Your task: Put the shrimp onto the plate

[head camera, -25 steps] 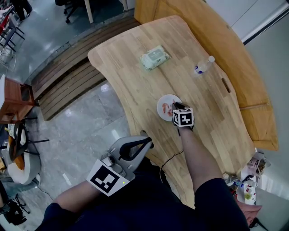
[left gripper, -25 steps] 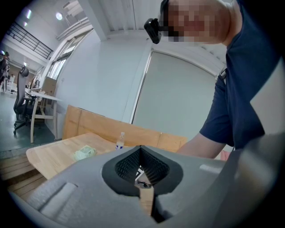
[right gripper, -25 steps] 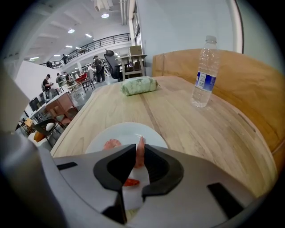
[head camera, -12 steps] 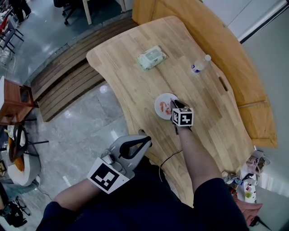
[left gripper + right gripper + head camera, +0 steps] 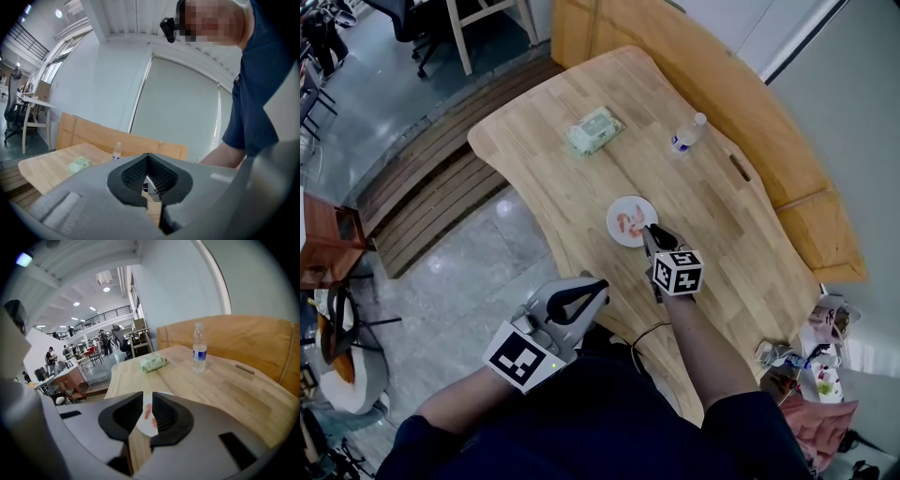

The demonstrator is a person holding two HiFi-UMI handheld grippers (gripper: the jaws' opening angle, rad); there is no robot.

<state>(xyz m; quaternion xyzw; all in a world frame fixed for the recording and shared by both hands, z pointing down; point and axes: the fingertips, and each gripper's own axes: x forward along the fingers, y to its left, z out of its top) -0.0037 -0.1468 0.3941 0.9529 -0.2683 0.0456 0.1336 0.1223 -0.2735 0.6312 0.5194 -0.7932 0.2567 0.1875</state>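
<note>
A small white plate [image 5: 631, 221] sits near the middle of the wooden table [image 5: 722, 216], and pink shrimp [image 5: 627, 222] lie on it. My right gripper [image 5: 650, 233] hovers just short of the plate's near rim, jaws a narrow gap apart with nothing between them. Through that gap, the right gripper view shows the plate [image 5: 146, 423] and the shrimp [image 5: 148, 411]. My left gripper [image 5: 596, 285] is held low beside the table's near edge, off the tabletop. Its jaws [image 5: 149, 157] meet at the tips and hold nothing.
A green pack of wipes [image 5: 593, 129] lies at the far left of the table, and a water bottle [image 5: 685, 134] stands far right. A wooden bench [image 5: 787, 178] runs behind the table. Chairs and people are across the hall. A black cable [image 5: 645, 333] hangs at the near edge.
My right gripper has drawn back from over the plate toward me, leaving the shrimp on it. The left gripper has hardly moved.
</note>
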